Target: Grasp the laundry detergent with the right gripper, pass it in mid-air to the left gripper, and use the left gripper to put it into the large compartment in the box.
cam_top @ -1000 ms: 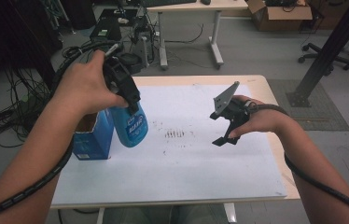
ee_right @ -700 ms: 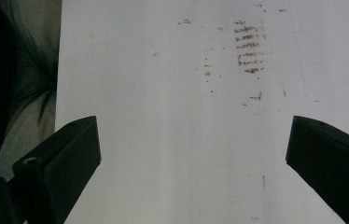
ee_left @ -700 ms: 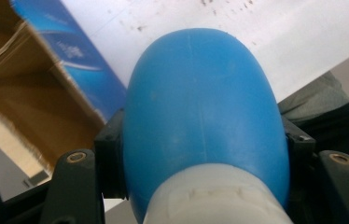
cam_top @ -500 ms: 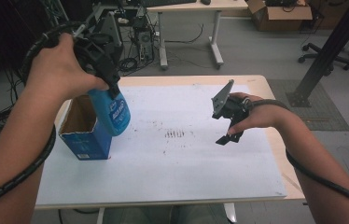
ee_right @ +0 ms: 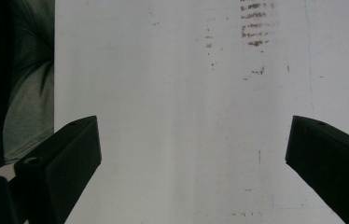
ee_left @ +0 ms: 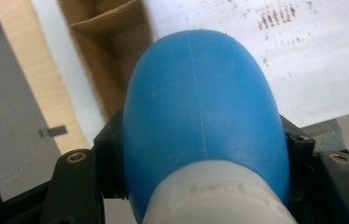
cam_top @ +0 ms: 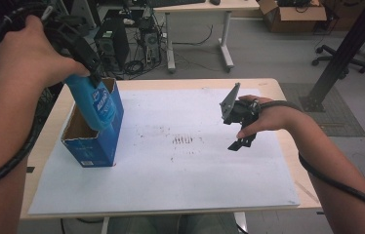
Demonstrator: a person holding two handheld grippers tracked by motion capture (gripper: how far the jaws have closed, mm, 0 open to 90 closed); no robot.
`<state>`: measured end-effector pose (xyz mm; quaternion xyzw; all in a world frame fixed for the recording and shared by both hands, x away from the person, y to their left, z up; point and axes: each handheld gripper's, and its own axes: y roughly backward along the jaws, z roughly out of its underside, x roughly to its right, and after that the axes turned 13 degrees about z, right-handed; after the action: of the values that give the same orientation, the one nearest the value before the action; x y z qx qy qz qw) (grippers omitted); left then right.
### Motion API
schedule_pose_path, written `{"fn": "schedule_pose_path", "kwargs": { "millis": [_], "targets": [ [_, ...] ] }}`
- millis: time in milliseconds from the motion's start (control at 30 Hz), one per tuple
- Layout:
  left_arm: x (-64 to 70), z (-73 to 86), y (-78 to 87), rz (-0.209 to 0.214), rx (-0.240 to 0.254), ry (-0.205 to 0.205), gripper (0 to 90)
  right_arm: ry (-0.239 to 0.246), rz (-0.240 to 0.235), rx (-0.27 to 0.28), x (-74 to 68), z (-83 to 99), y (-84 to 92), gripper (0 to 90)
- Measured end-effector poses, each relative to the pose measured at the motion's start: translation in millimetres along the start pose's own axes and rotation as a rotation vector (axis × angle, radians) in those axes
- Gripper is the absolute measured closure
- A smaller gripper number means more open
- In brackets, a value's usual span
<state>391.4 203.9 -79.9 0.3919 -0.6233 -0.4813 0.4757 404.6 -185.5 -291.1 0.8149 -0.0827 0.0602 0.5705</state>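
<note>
1. left gripper (cam_top: 80, 46) is clamped on a blue bottle (cam_top: 92, 105), up near its white neck. in the left gripper view both jaws press the bottle's sides, blue body bulging out ahead of them.
2. bottle hangs tilted in the air over the open top of a blue cardboard box (cam_top: 95, 146). its lower end overlaps the box's opening in the high view; can't tell whether it touches the rim.
3. box stands upright on the left part of the white sheet (cam_top: 180, 185) that covers the table (cam_top: 288, 105). its brown inside and a flap show in the left gripper view (ee_left: 112, 51).
4. right gripper (cam_top: 241, 141) sits well apart, over the right half of the sheet, tips pointing down at it. jaws spread wide, nothing between them; the right gripper view shows bare sheet in the gap.
5. patch of dark smudges (cam_top: 185, 141) on the sheet lies between box and right gripper, also seen at the top of the right gripper view (ee_right: 256, 25).
6. the person's forearms come in from the bottom corners, a cable running along each.
</note>
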Motion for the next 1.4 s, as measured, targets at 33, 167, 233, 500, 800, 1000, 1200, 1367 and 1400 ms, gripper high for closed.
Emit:
{"fn": "schedule_pose_path", "kwargs": {
  "millis": [33,167,233,500,800,1000,1200,1367,1400],
  "targets": [
    [0.0,0.0,0.0,0.000,0.000,0.000,37.5,0.000,0.000,0.000,0.0,0.0,0.0,3.6],
    [-8.0,0.8,8.6,-0.021,0.007,0.039,37.5,0.009,-0.011,-0.047,2.7,-0.6,1.2,3.7],
    [-11.6,1.1,12.9,-0.020,0.014,0.055,37.5,0.015,-0.011,-0.057,4.1,-1.9,3.6,3.7],
    [-25.4,-2.2,25.8,-0.034,0.028,0.117,37.5,0.027,-0.010,-0.082,8.0,-7.0,8.1,3.7],
    [-38.9,-5.6,30.8,-0.072,0.068,0.152,37.5,0.033,-0.022,-0.097,7.4,-8.0,4.5,3.7],
    [-45.0,-6.5,27.9,-0.075,0.076,0.159,37.5,0.018,-0.033,-0.092,6.9,-4.7,0.6,3.9],
    [-51.6,-9.8,16.9,-0.083,0.071,0.162,37.4,0.014,-0.040,-0.100,6.4,-1.5,-2.0,3.8],
    [-54.6,-13.1,7.6,-0.078,0.062,0.156,37.5,0.011,-0.044,-0.103,4.6,0.0,-4.3,3.9],
    [-55.2,-13.6,5.5,-0.076,0.062,0.157,37.5,0.011,-0.044,-0.103,4.6,0.0,-4.3,3.9]
  ]
}}
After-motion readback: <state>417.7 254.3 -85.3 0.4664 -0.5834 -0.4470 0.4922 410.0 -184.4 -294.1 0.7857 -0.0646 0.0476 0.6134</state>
